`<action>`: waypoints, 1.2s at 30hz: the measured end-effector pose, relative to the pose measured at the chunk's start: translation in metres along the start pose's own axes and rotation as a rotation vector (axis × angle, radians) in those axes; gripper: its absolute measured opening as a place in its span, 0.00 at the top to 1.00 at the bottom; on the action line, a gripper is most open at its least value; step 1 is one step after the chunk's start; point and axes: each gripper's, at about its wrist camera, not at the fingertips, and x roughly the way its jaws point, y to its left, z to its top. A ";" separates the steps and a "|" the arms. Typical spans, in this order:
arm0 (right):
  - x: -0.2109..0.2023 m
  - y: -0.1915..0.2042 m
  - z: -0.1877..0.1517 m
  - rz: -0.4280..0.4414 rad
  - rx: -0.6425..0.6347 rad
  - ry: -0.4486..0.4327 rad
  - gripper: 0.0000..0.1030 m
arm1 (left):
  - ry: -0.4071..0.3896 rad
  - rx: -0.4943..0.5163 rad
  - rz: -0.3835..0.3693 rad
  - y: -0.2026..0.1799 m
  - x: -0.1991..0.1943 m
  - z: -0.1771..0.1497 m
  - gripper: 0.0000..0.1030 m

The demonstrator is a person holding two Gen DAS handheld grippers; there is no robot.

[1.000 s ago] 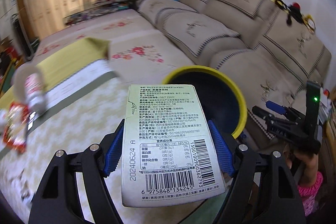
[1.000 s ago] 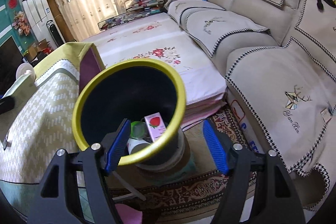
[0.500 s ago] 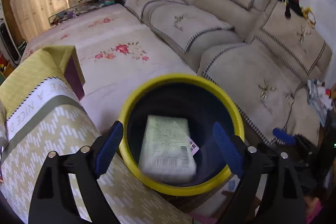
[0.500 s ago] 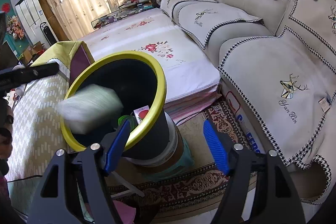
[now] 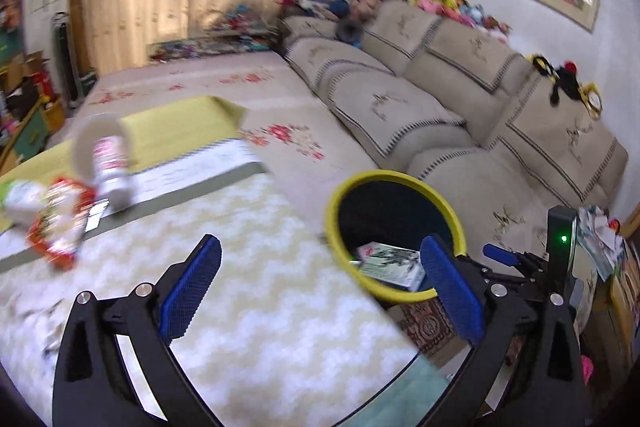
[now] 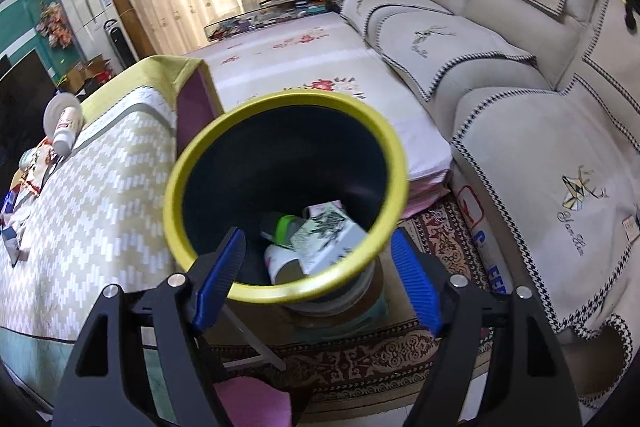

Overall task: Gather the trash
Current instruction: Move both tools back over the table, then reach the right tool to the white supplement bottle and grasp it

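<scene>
The black bin with a yellow rim (image 5: 331, 215) (image 6: 173, 187) stands beside the table. A pale green drink carton (image 5: 390, 263) (image 6: 324, 231) lies inside it on other trash. My left gripper (image 5: 320, 247) hangs over the table edge just left of the bin; its jaws are opening wide with nothing between them. My right gripper (image 6: 318, 234) is open above the bin's near rim, pads apart from it. One blue finger of the right gripper (image 5: 500, 255) shows past the bin. A white bottle with a red label (image 5: 108, 163) (image 6: 64, 131) and a red wrapper (image 5: 56, 227) lie on the table's far left.
The table (image 5: 260, 307) (image 6: 100, 207) wears a yellow-green zigzag cloth. A beige sofa (image 5: 400, 107) (image 6: 520, 147) runs along the right, with a floral mattress (image 6: 320, 67) behind the bin. A patterned rug (image 6: 360, 359) lies under the bin's base.
My left gripper let go of the carton, which dropped into the bin. The left gripper then swung back left over the table with wider jaws. The right gripper barely shifted.
</scene>
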 end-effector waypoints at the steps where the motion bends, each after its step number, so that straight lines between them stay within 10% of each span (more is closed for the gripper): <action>1: 0.000 0.007 0.001 0.006 -0.012 0.001 0.31 | -0.008 -0.011 0.012 0.010 -0.009 -0.003 0.05; 23: 0.007 0.226 0.038 0.231 -0.336 -0.003 0.30 | -0.085 -0.256 0.378 0.182 -0.150 -0.119 0.05; 36: 0.069 0.364 0.101 0.351 -0.380 0.016 0.32 | -0.069 -0.326 0.403 0.213 -0.157 -0.134 0.05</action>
